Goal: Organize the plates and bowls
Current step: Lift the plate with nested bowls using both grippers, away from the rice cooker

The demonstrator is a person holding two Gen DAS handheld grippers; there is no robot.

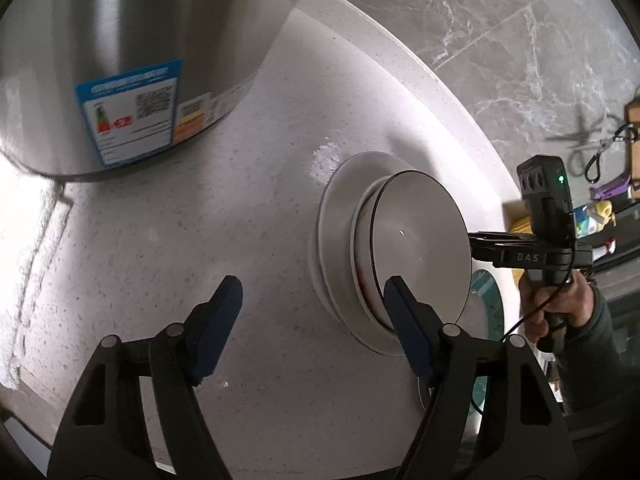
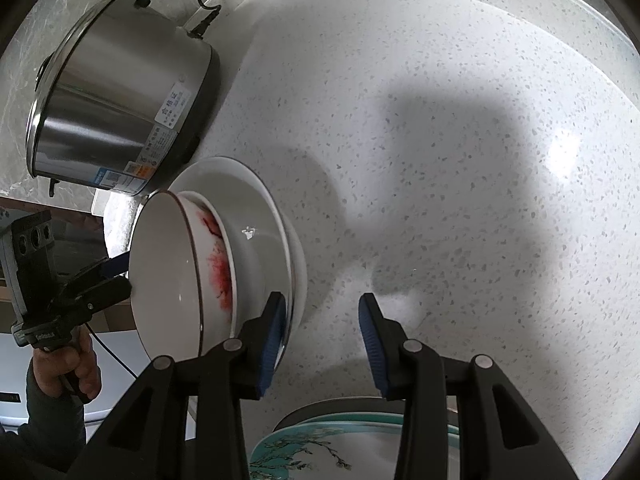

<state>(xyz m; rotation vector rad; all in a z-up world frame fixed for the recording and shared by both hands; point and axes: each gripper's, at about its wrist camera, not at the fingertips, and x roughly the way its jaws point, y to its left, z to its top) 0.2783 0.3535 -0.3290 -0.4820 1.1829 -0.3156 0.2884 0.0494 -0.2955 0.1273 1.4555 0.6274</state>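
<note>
Speckled white countertop (image 2: 440, 120), grey marble wall behind. Your right gripper (image 2: 322, 332): jaws partly open, nothing clamped, left pad just beside rim of white plate (image 2: 256, 184). Teal floral plate (image 2: 320, 452) at near edge under it. Your left gripper (image 1: 312, 332): jaws apart, empty, right pad by stack. Red-patterned bowl (image 2: 168, 264) sits nested in white bowl on plate. Beyond: steel electric cooker (image 2: 116, 112), close to stack.

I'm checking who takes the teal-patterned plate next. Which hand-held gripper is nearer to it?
Right. The right hand-held gripper hangs directly above the teal-patterned plate; the left hand-held gripper is farther off, beside the stacked bowls.
</note>
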